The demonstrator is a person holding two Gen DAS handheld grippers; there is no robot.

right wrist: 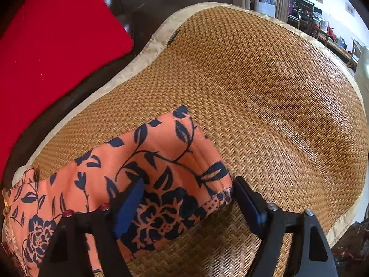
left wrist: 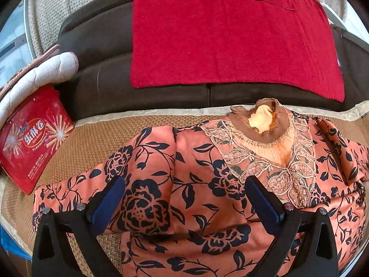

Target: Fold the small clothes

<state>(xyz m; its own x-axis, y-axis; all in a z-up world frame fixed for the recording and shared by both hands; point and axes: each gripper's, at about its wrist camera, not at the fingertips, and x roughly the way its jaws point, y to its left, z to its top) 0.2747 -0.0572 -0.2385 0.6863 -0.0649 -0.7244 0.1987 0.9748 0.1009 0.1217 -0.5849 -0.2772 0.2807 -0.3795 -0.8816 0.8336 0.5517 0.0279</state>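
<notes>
An orange floral top (left wrist: 196, 184) with dark navy flowers, a lace yoke and a brown ribbed collar (left wrist: 263, 124) lies front up on a woven rattan mat (right wrist: 265, 92) edged in pale cloth. The left tool (left wrist: 184, 198) hangs over the chest of the garment with its blue-padded fingers (left wrist: 108, 203) spread wide, one over the folded-in sleeve, the other just beside the lace yoke; no cloth is pinched between them. In the right wrist view the right tool (right wrist: 186, 200) straddles the cuffed end of the other sleeve (right wrist: 166, 161), which stretches out across the mat. One pad lies against the printed cloth, the other stands just beside the cuff's hem, and the jaws are partly apart, with no pinch on the fabric visible. Beyond the mat is a dark brown sofa (left wrist: 103, 85) bearing a red towel (left wrist: 230, 34). A red snack box (left wrist: 34, 138) and a quilted beige cushion (left wrist: 46, 71) sit at the mat's left edge.
</notes>
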